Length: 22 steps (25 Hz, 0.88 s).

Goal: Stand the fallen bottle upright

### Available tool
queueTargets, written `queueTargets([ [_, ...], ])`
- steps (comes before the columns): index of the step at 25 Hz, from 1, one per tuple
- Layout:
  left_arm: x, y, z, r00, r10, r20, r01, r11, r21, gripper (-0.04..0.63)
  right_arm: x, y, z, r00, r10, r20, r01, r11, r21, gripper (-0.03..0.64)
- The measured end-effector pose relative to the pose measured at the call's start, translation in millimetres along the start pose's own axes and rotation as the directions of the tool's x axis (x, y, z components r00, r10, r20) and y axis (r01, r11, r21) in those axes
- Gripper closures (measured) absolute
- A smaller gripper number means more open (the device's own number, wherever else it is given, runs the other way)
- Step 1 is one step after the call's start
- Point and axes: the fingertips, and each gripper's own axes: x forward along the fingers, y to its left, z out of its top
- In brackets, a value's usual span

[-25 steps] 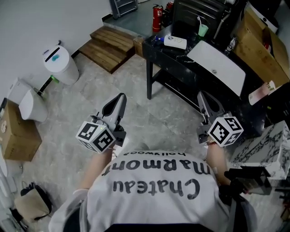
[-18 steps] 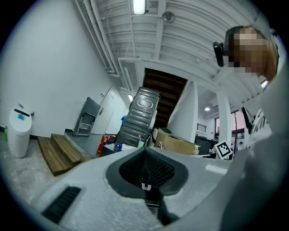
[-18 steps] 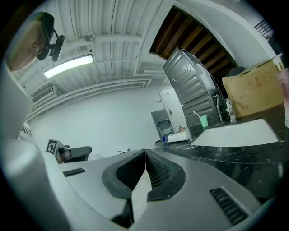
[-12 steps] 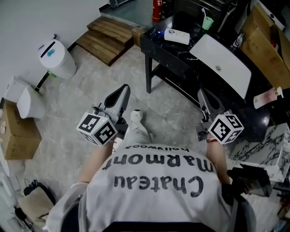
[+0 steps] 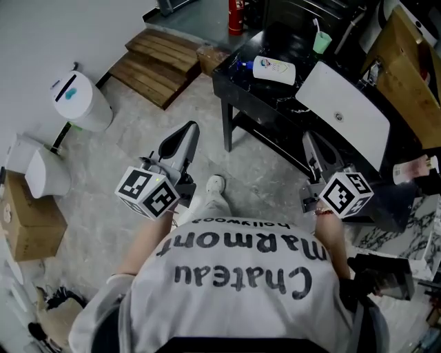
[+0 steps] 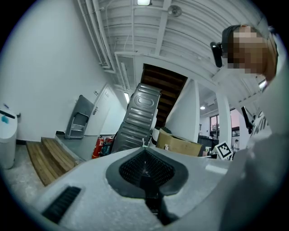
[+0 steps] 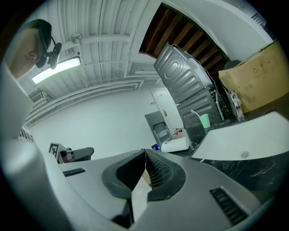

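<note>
The fallen bottle (image 5: 273,69) is white with a blue cap and lies on its side on the far left part of a black table (image 5: 258,100). The right gripper view shows the bottle (image 7: 176,144) lying beyond the jaws, well ahead. My left gripper (image 5: 187,132) is held level over the floor, left of the table, jaws shut and empty. My right gripper (image 5: 309,142) points at the table's near edge, also shut on nothing. In their own views the left gripper (image 6: 145,152) and right gripper (image 7: 145,154) show pads pressed together.
A white board (image 5: 341,114) lies on the table right of the bottle, a green cup (image 5: 321,41) behind it. Wooden steps (image 5: 162,63), a white bin (image 5: 77,102) and a cardboard box (image 5: 27,231) stand at the left. A red extinguisher (image 5: 236,14) is at the back.
The person has walked towards the table, so table and bottle sit nearer and lower in the head view. A foot has come forward between the grippers. Both grippers stayed shut.
</note>
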Motion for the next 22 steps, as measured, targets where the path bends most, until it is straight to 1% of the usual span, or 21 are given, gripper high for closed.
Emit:
queueTargets([
  [3,28,32,9,1.000,-0.018,-0.006,0.018,1.000,0.000,0.581,36,-10,9,1.000,-0.017,0.009,0.017,1.000,0.002,0.604],
  [6,58,68,19,0.999,-0.033,-0.012,0.033,0.999,-0.023,0.581,71,-19,19,0.999,-0.044,0.017,0.044,0.999,0.010,0.604],
  [10,103,106,31,0.996,-0.083,-0.028,0.081,0.996,-0.045,0.581,110,-26,37,0.996,-0.079,0.031,0.078,0.997,0.009,0.604],
  [12,124,123,37,0.994,-0.106,-0.030,0.104,0.994,-0.038,0.581,132,-26,47,0.996,-0.071,0.053,0.071,0.997,0.011,0.604],
  [14,143,139,42,0.992,-0.123,-0.036,0.123,0.992,-0.009,0.581,153,-23,55,0.995,-0.047,0.088,0.046,0.999,0.014,0.604],
  [16,158,155,42,0.989,-0.135,-0.056,0.137,0.990,0.023,0.581,169,-20,63,0.992,-0.032,0.123,0.031,0.999,0.007,0.604],
  [17,165,162,40,0.987,-0.148,-0.068,0.150,0.988,0.022,0.581,175,-19,65,0.991,-0.033,0.132,0.034,0.999,-0.002,0.604],
  [20,179,181,36,0.977,-0.201,-0.075,0.198,0.979,-0.043,0.581,193,-18,70,0.990,-0.037,0.135,0.043,0.998,-0.043,0.604],
  [22,188,190,37,0.970,-0.231,-0.074,0.227,0.972,-0.059,0.581,208,-16,73,0.990,-0.029,0.138,0.040,0.996,-0.079,0.604],
])
